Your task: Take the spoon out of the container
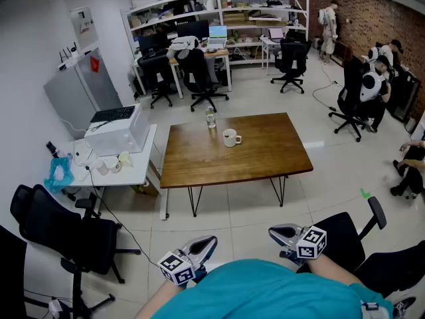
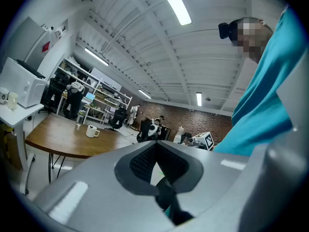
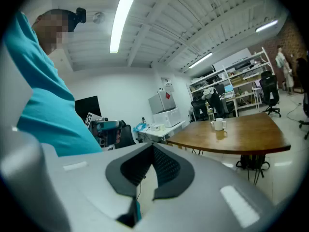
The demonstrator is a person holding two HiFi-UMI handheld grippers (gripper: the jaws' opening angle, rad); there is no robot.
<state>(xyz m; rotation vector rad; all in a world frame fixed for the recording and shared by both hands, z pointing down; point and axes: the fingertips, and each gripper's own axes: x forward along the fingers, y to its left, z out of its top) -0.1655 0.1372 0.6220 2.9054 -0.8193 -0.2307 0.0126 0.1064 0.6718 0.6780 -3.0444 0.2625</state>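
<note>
Head view: mug (image 1: 230, 137) on table (image 1: 265, 158), contents unclear; L claw (image 1: 207, 242) & R claw (image 1: 276, 231) closed, empty.

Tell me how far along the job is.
Done: nothing visible. In hand: nothing; left gripper and right gripper are shut, empty, near the person's torso, far from the wooden table. Left: everything. The white mug sits on the table; its contents can't be made out at this range.

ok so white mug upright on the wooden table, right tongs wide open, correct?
No: the right tongs are shut and empty, per the right gripper view. The white mug does stand upright on the wooden table.
</note>
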